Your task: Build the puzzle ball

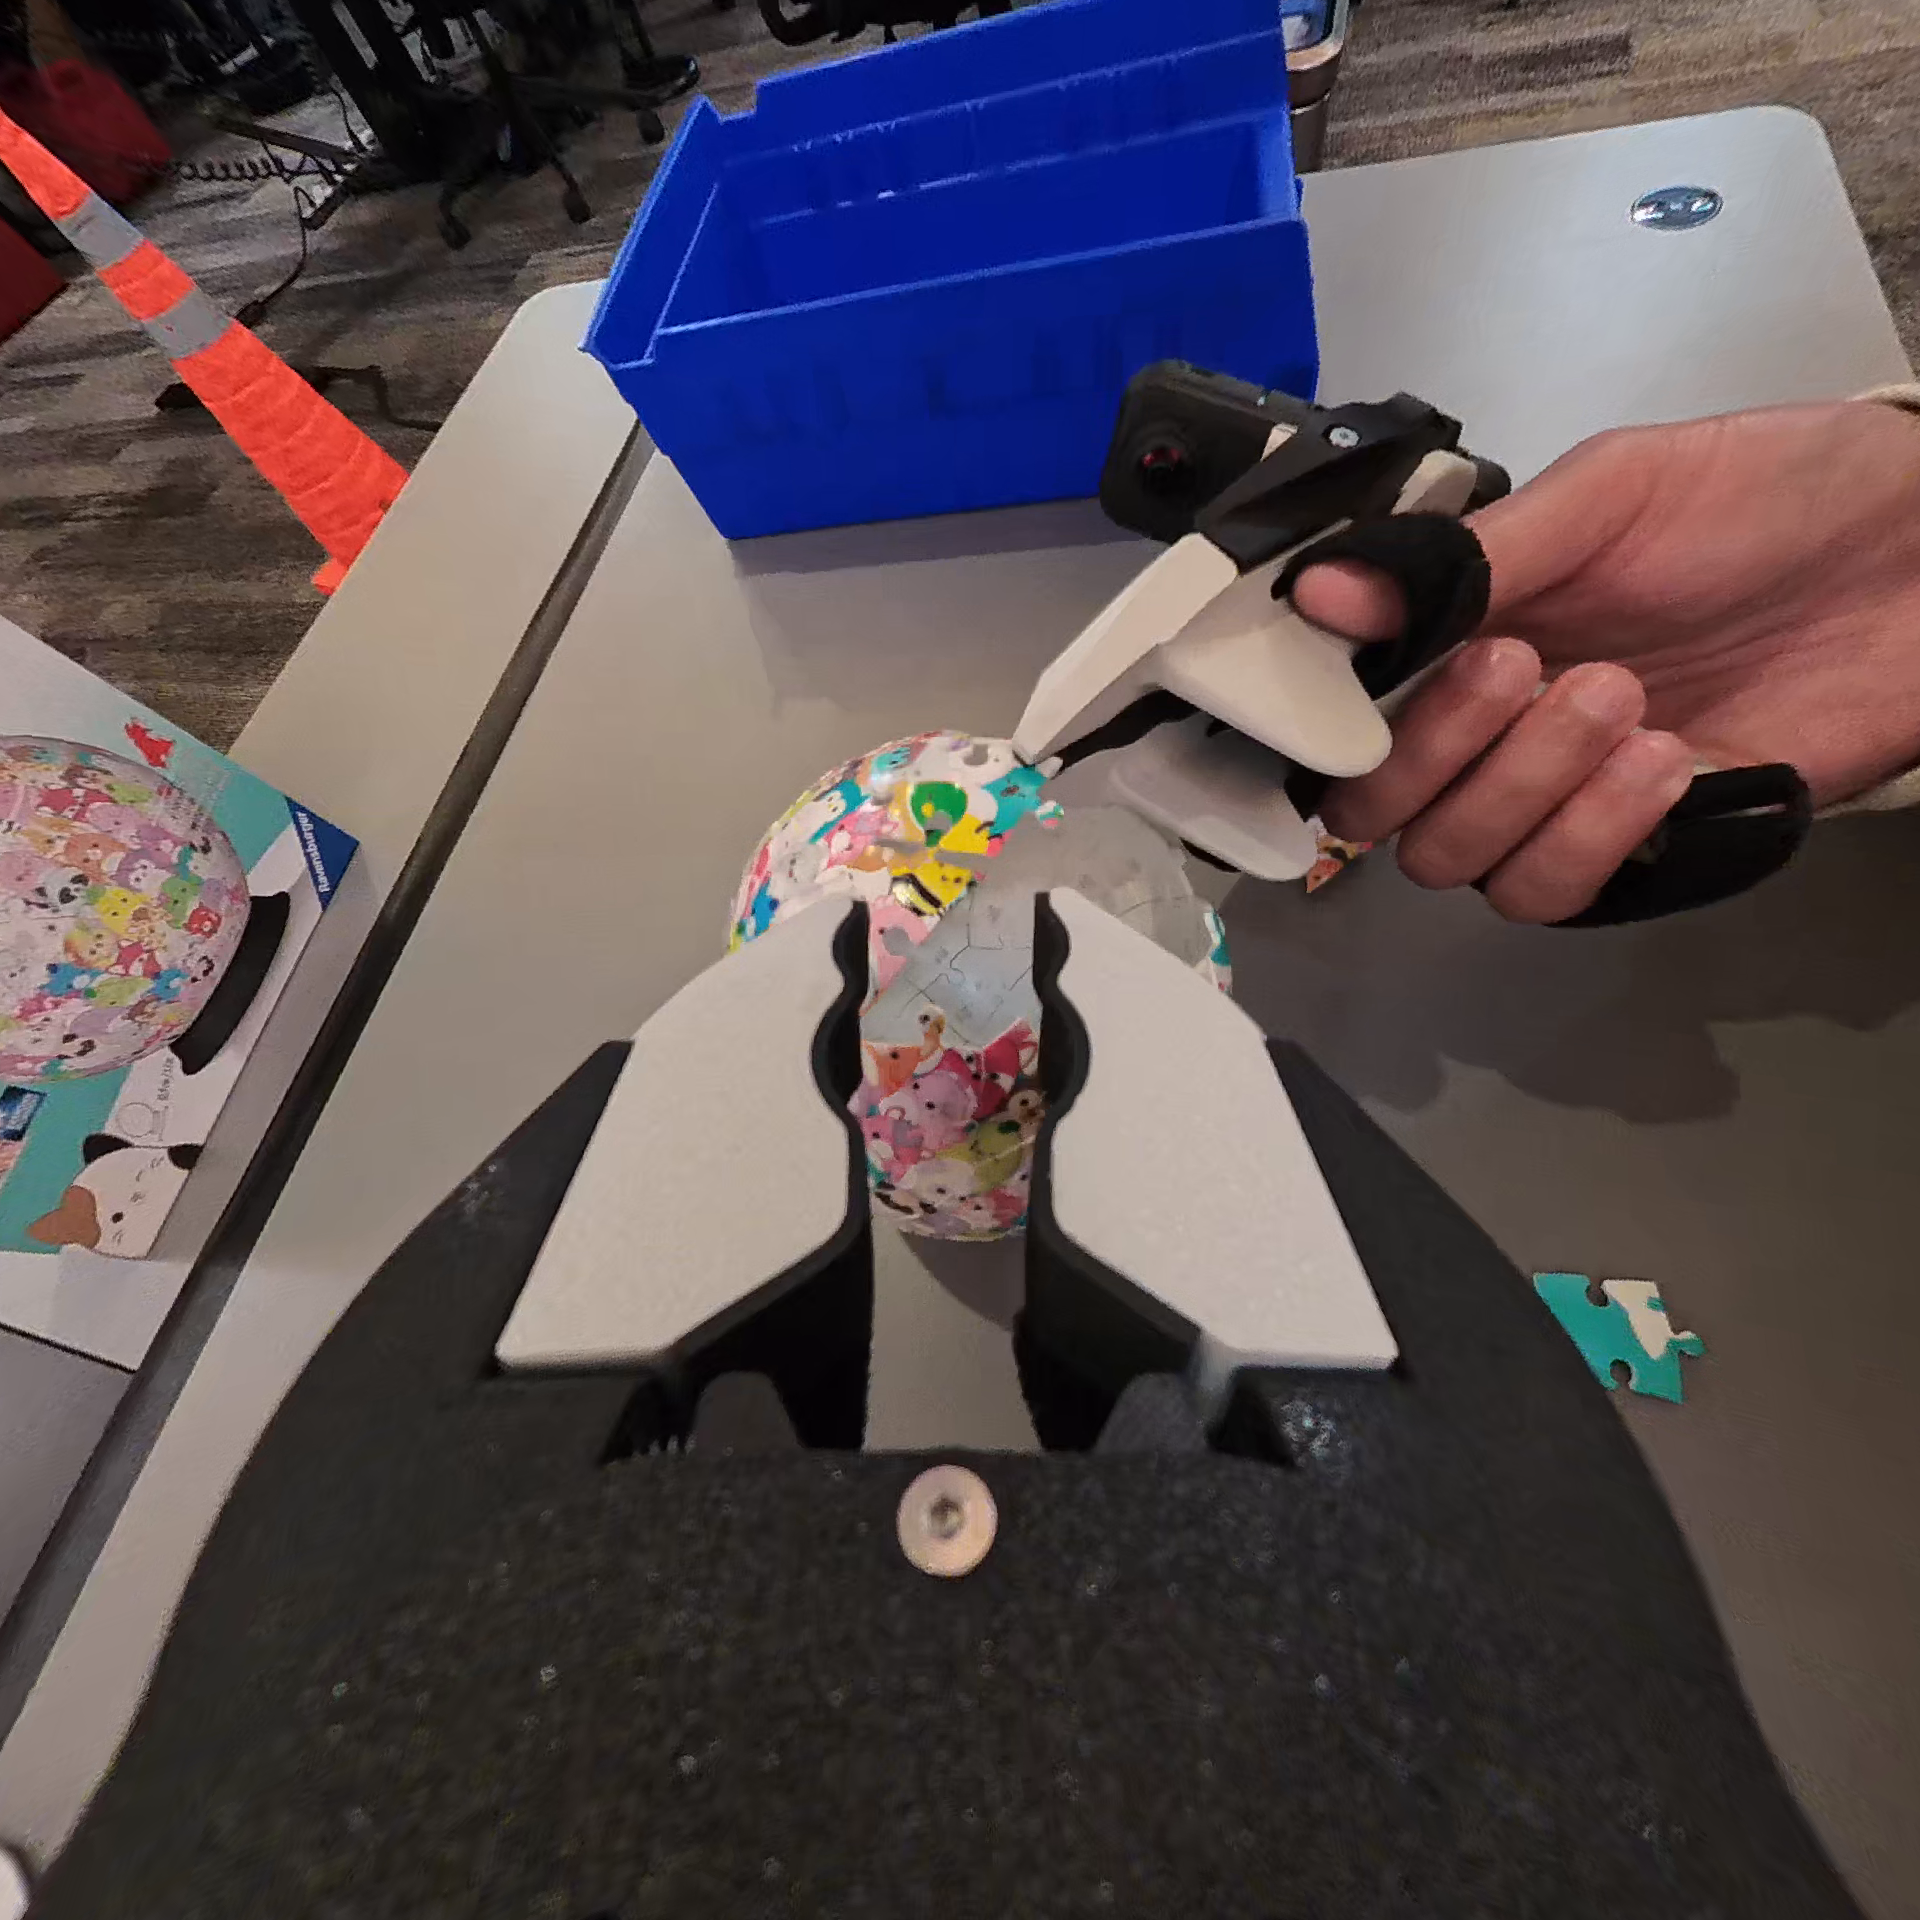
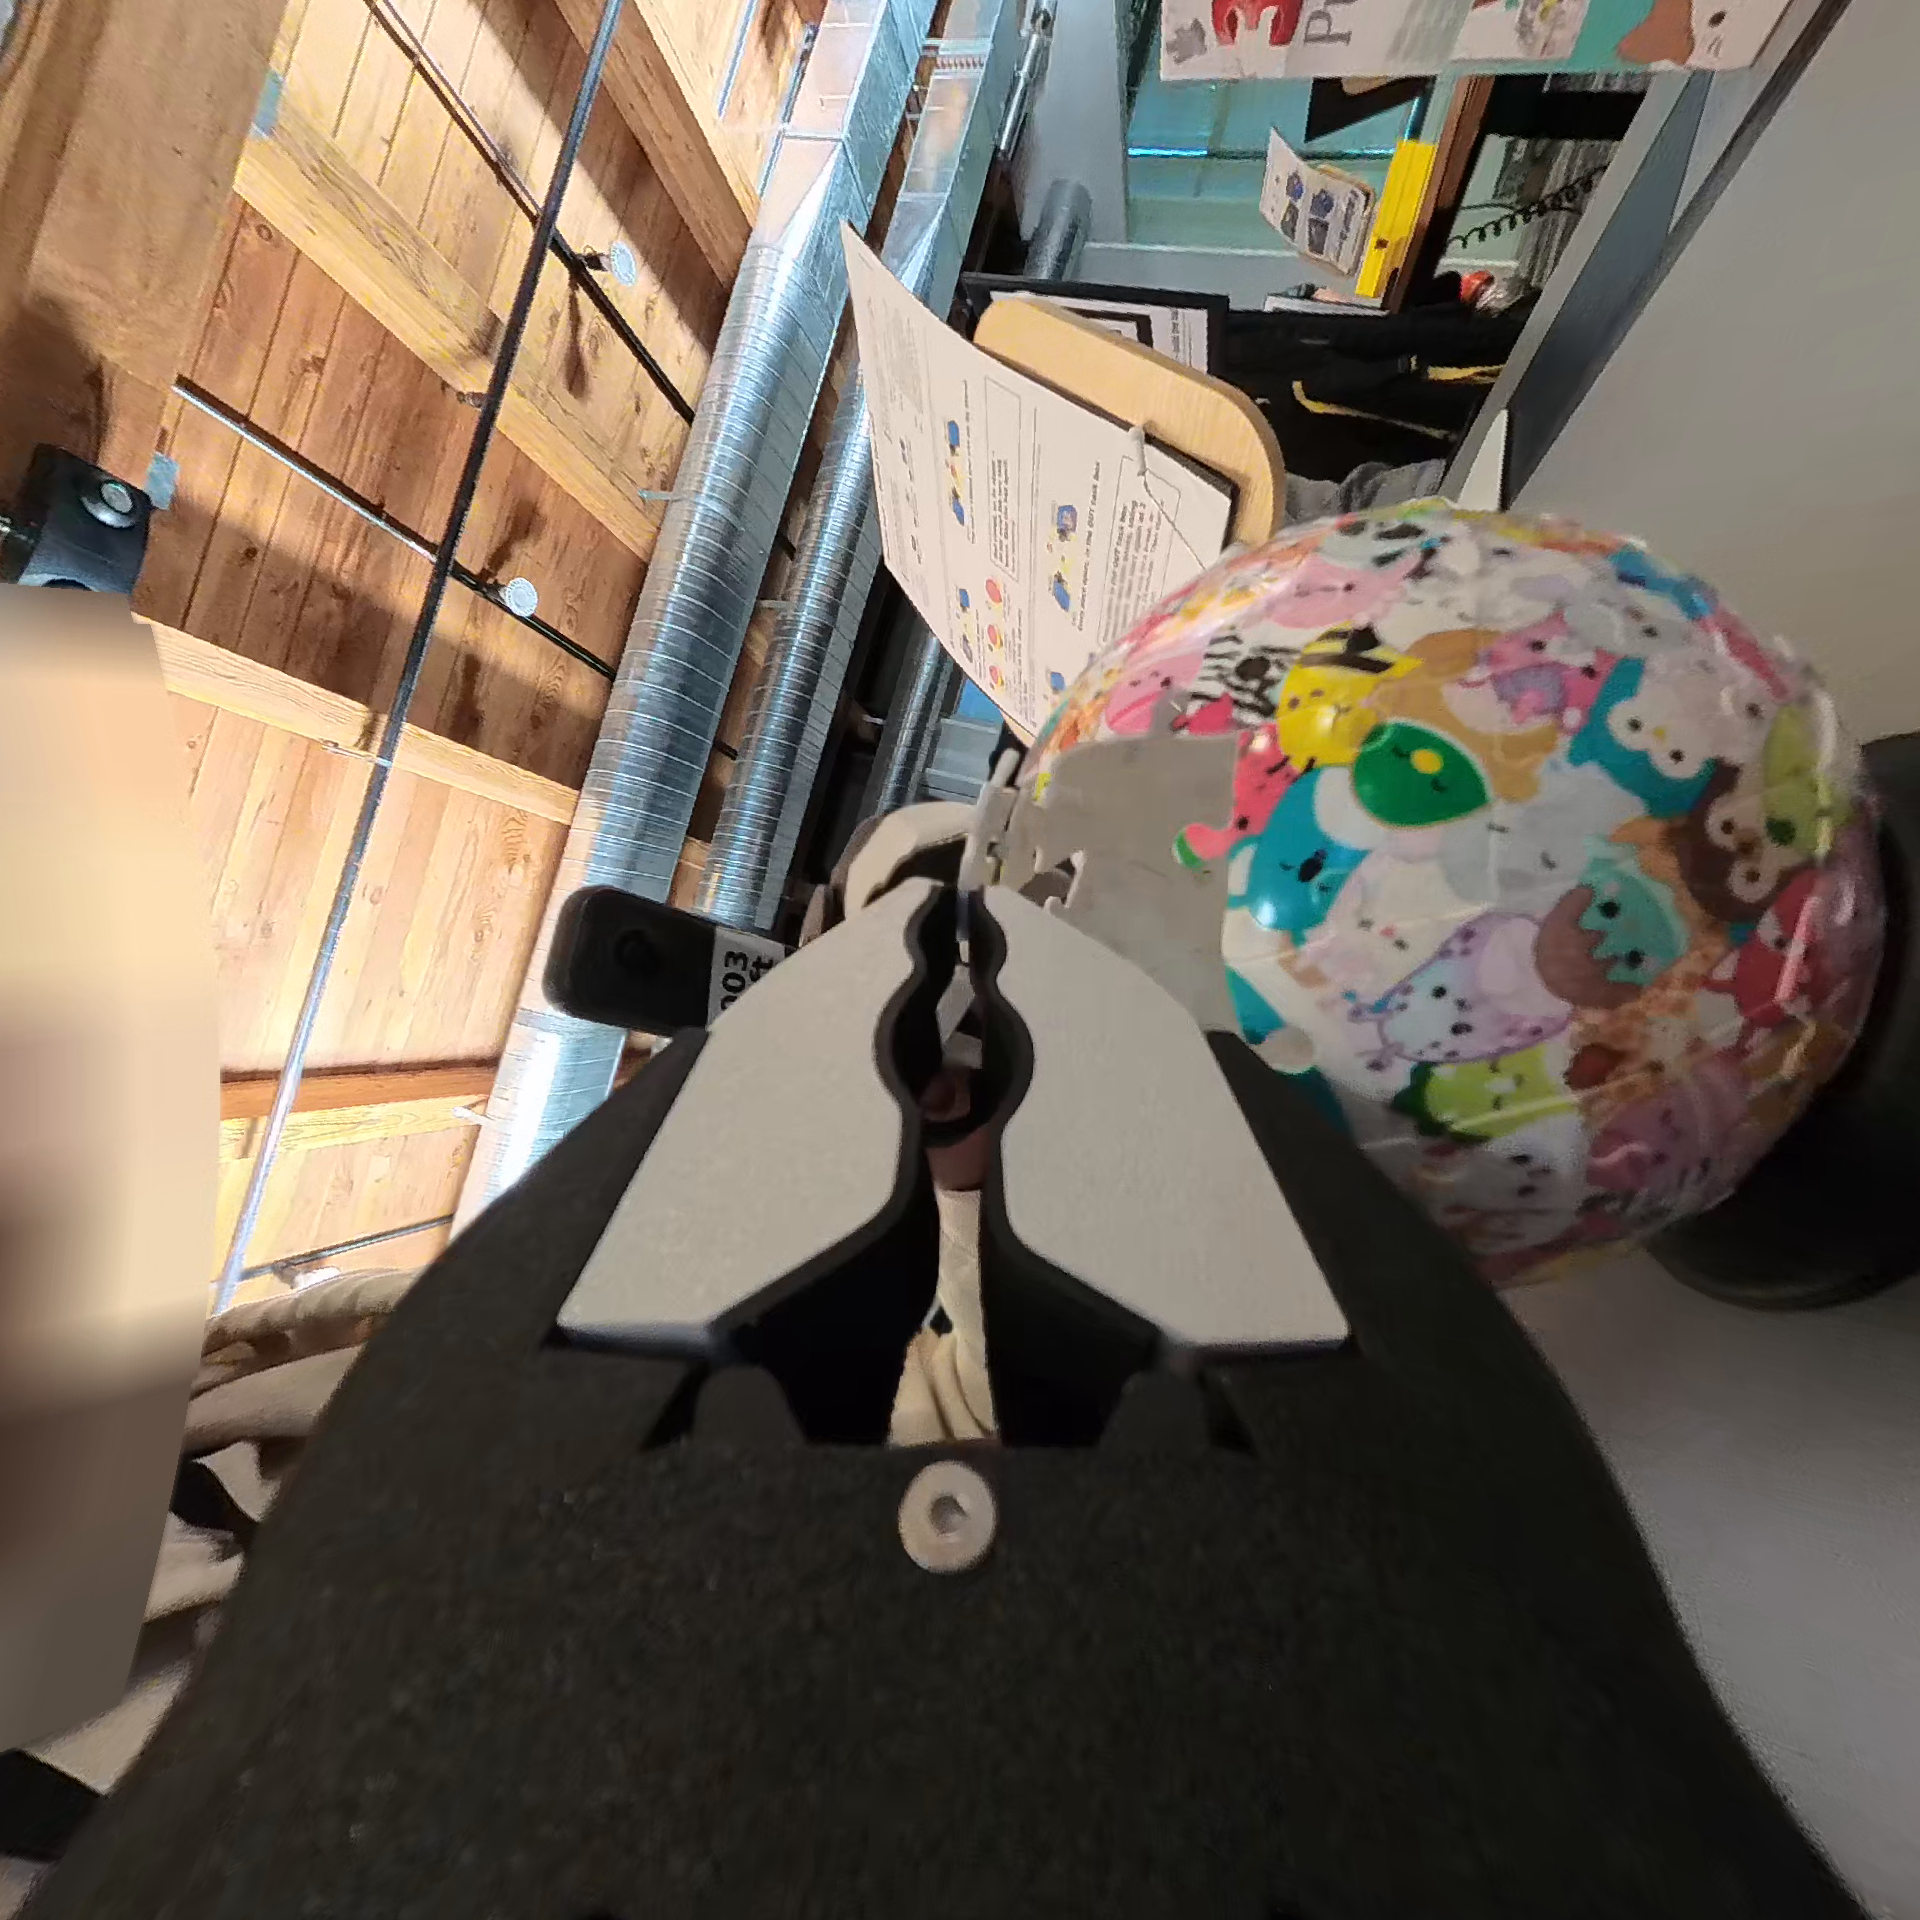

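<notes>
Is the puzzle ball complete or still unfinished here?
Unfinished: the puzzle ball has a gap in its shell showing grey inner sides of pieces, and a loose teal piece lies on the table.

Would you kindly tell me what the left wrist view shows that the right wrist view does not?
Only the left wrist view shows the blue bin, a loose teal piece on the table, the puzzle box and an orange cone. Only the right wrist view shows the ball's dark stand, a wooden ceiling and an instruction sheet. Both show the puzzle ball and the right gripper at its open edge.
</notes>
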{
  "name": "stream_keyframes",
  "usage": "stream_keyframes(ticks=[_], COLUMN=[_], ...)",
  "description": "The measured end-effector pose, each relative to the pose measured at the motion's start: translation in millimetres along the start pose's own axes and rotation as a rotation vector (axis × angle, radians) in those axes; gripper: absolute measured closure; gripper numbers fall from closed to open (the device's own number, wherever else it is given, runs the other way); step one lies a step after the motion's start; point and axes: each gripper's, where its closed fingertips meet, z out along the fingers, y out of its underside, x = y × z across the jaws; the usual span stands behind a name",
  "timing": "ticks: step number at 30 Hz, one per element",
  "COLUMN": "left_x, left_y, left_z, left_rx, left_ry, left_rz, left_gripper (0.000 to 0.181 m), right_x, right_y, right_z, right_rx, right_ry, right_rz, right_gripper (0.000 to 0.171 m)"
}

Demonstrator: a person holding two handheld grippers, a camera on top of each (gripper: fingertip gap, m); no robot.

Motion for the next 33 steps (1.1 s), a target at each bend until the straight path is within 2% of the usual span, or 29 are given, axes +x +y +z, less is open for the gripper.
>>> stream_keyframes(ticks=[33], left_x=[-11], left_y=[1], left_z=[10], left_rx=[-0.082], left_ry=[-0.047], left_rz=[0.114], left_gripper=[0.155], right_x=[4], right_y=[-1], right_z=[1], right_rx=[-0.005], right_ry=[-0.009], right_rz=[0.078], right_gripper=[0.169])
